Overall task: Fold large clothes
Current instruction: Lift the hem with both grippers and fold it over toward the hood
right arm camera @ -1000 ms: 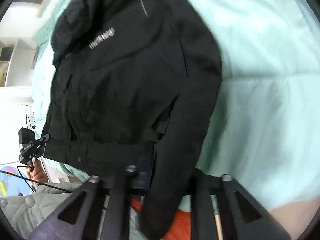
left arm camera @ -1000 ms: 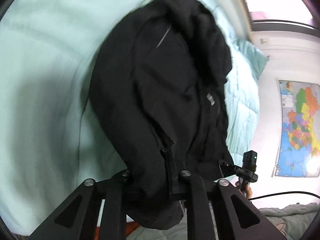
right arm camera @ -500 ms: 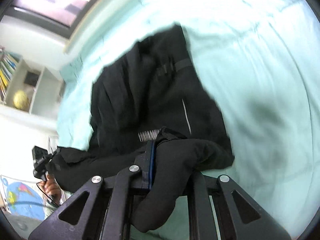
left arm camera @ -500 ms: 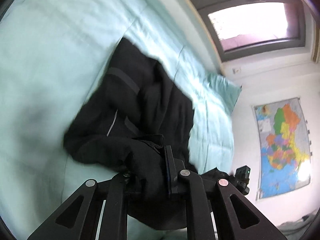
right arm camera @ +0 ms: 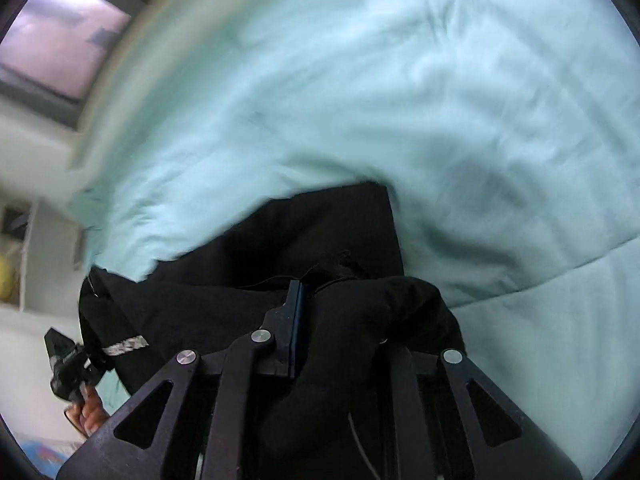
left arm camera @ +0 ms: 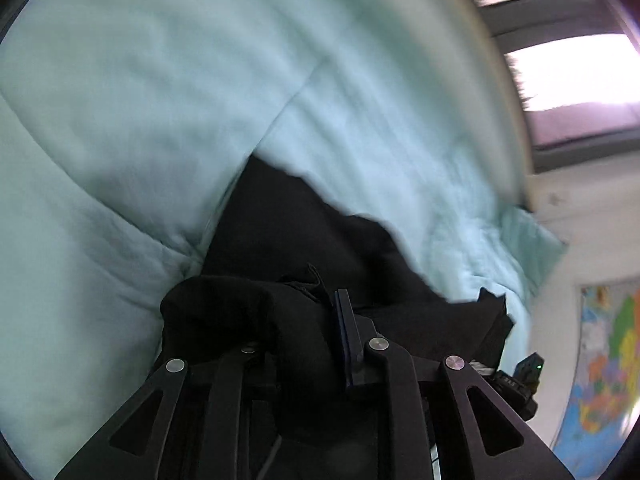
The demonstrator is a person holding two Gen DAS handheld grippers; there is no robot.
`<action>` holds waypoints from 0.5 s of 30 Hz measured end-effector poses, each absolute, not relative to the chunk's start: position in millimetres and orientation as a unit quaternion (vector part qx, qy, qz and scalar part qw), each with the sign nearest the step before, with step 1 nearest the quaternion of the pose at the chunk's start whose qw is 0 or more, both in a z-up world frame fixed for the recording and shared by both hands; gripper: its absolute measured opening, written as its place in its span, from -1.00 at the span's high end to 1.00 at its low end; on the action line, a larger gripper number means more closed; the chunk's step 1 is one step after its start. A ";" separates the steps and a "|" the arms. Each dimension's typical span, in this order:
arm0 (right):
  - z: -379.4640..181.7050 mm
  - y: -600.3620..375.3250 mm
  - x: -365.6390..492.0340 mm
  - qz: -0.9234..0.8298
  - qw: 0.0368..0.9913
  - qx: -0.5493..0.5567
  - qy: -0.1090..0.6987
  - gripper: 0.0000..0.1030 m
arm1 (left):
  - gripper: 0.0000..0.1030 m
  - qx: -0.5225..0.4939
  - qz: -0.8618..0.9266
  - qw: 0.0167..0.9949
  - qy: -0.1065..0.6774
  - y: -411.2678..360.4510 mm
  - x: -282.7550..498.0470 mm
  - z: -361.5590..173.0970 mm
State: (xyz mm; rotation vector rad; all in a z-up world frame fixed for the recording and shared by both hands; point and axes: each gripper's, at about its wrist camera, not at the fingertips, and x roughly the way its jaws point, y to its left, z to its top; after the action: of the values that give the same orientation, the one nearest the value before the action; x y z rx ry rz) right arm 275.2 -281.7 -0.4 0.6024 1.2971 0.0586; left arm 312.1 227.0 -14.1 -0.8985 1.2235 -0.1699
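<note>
A large black jacket (left arm camera: pixel 304 240) lies on a pale mint bed cover (left arm camera: pixel 140 100), seen low and close. My left gripper (left arm camera: pixel 304 320) is shut on a bunched edge of the jacket, which drapes over its left finger. My right gripper (right arm camera: pixel 336 304) is shut on the jacket (right arm camera: pixel 320 232) too, with cloth draped over its right finger. A white logo strip (right arm camera: pixel 124 346) shows on the fabric at the left. The other gripper (right arm camera: pixel 66 364) shows at the far left, in a hand. Most of the jacket is hidden behind the fingers.
The bed cover (right arm camera: pixel 400 100) fills most of both views. A window (left arm camera: pixel 572 76) stands beyond the bed. A mint pillow (left arm camera: pixel 532 244) lies at the bed's far end. A coloured wall map (left arm camera: pixel 608 356) hangs at the right. A shelf with a yellow ball (right arm camera: pixel 6 280) is at the left.
Both grippers have carried the held jacket edge forward and down over the rest of the jacket. Far less of the jacket shows now, and the bed cover fills the views.
</note>
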 end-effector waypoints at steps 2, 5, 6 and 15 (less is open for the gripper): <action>-28.6 -278.4 283.0 0.022 0.740 0.290 0.606 0.65 | 0.58 -0.413 -0.074 0.710 0.565 222.0 318.4 -41.2; -44.8 -277.9 285.1 0.024 0.743 0.288 0.604 0.65 | 0.58 -0.414 -0.082 0.715 0.558 220.7 319.0 -53.2; -43.8 -279.2 281.6 0.028 0.743 0.290 0.603 0.65 | 0.58 -0.413 -0.087 0.715 0.557 220.9 319.1 -54.9; -16.7 -285.7 272.3 0.035 0.752 0.284 0.594 0.61 | 0.54 -0.382 -0.096 0.717 0.575 221.4 315.3 -32.9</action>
State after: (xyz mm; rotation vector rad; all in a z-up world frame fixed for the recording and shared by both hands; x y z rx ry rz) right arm 272.3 -285.7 -16.7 0.6206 1.2978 0.0774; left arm 315.3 221.4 -32.9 -0.8460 1.2721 -0.2132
